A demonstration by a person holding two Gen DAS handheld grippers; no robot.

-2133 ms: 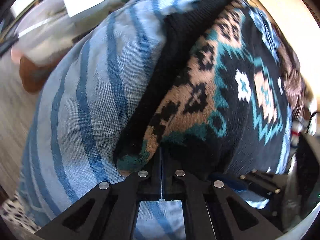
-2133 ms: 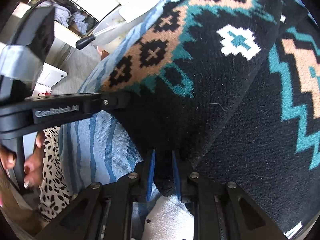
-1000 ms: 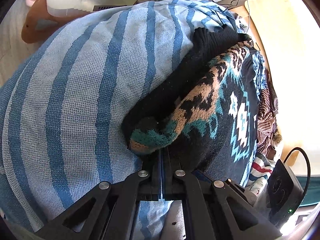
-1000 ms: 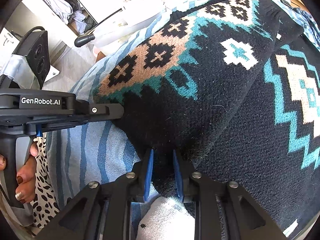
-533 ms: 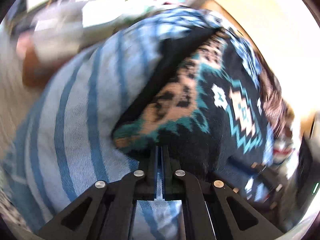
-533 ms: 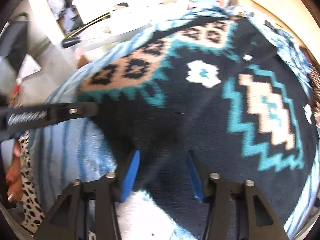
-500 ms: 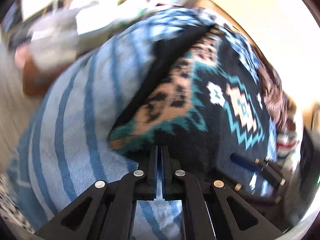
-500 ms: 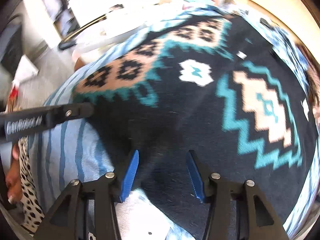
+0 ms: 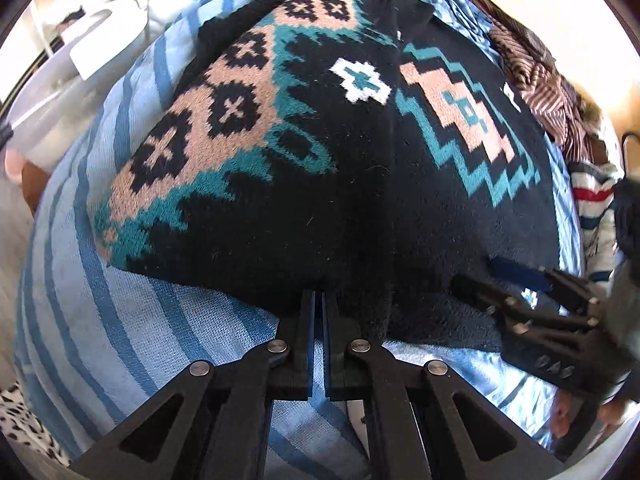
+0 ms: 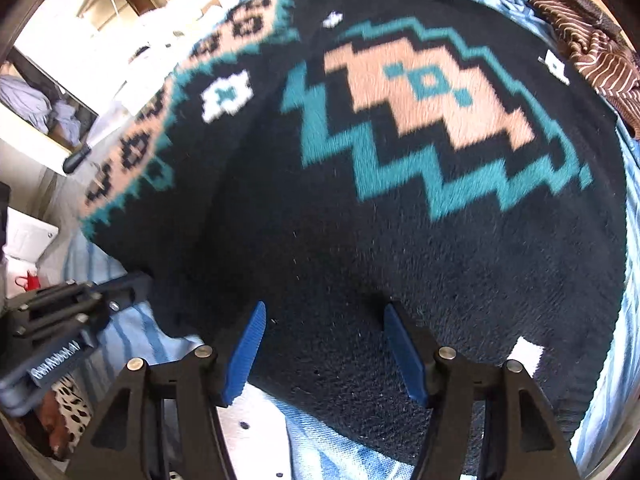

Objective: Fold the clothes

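The right gripper (image 10: 322, 344) has just been spreading its jaws, releasing the black patterned sweater (image 10: 400, 220), which lay pinched a second ago. The left gripper (image 9: 319, 308) stays pressed together at its hem; whether it pinches cloth I cannot tell. The sweater now lies flatter ahead on the blue striped blanket (image 9: 132, 320).

Right gripper (image 10: 322, 346) jaws newly apart.

A lived-in home room. Ahead of the grippers a blue striped blanket (image 9: 120, 320) carries a heap of clothes (image 9: 536, 80); a clear storage tub (image 9: 52, 96) sits ahead-left, and shelves (image 10: 44, 120) hold laundry.
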